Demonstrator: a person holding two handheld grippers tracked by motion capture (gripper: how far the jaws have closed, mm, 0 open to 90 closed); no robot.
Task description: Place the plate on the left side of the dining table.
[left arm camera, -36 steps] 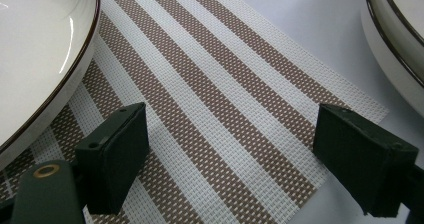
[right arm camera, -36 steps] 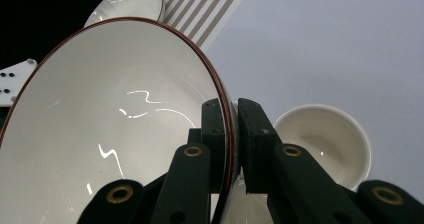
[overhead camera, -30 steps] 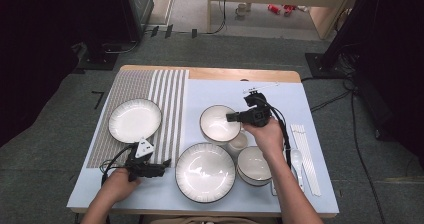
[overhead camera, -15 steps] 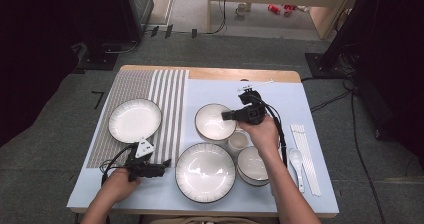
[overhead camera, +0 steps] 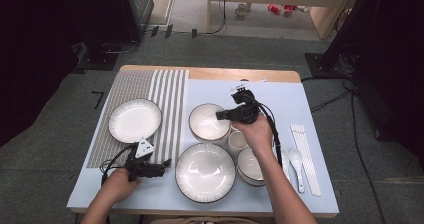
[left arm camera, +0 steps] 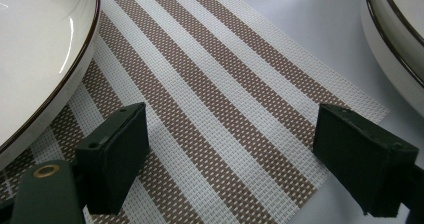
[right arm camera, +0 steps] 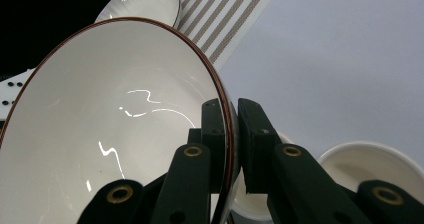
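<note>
My right gripper pinches the rim of the white bowl, jaws clamped on either side of its brown edge, bowl tilted and lifted above the blue mat, just beside the small cup. Step: carrying it. My left gripper rests spread and empty over the striped placemat. Next, probably: a level set-down clear of the large plate.

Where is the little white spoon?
In the high view the spoon lies near the table's right side, between a bowl and the chopsticks.
</note>
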